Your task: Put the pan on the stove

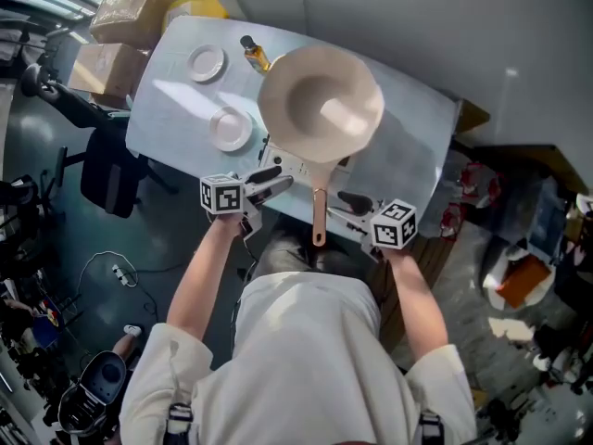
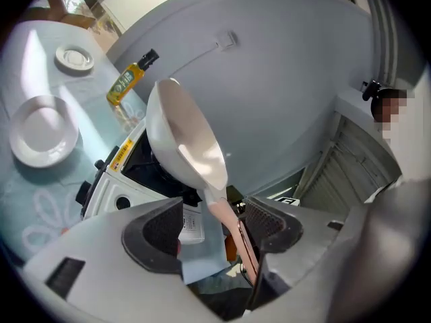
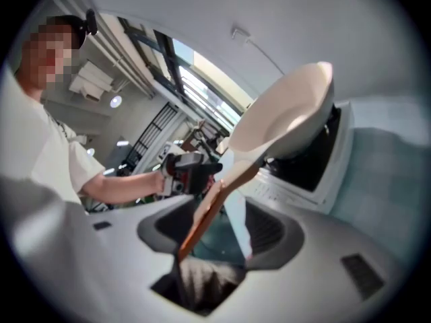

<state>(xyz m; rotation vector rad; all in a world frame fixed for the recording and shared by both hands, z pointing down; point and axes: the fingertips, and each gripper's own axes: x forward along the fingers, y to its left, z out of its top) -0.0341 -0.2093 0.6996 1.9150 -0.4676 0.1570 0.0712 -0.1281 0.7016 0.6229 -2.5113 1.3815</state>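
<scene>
A cream pan (image 1: 320,100) sits on the white stove (image 1: 283,165), and its copper-coloured handle (image 1: 319,213) points back toward me over the table's front edge. My left gripper (image 1: 269,184) hangs just left of the handle, open, jaws wide apart. In the left gripper view the pan (image 2: 182,140) stands over the stove (image 2: 118,187), with the handle passing close by the right jaw. My right gripper (image 1: 355,207) is just right of the handle, also open. The right gripper view shows the handle (image 3: 202,214) running between its spread jaws, untouched.
Two white plates (image 1: 206,63) (image 1: 230,128) and an oil bottle (image 1: 255,56) stand on the pale blue table (image 1: 176,91) left of the stove. A white wall rises right behind it. Cardboard boxes (image 1: 125,17) and a black chair (image 1: 107,170) are at the left.
</scene>
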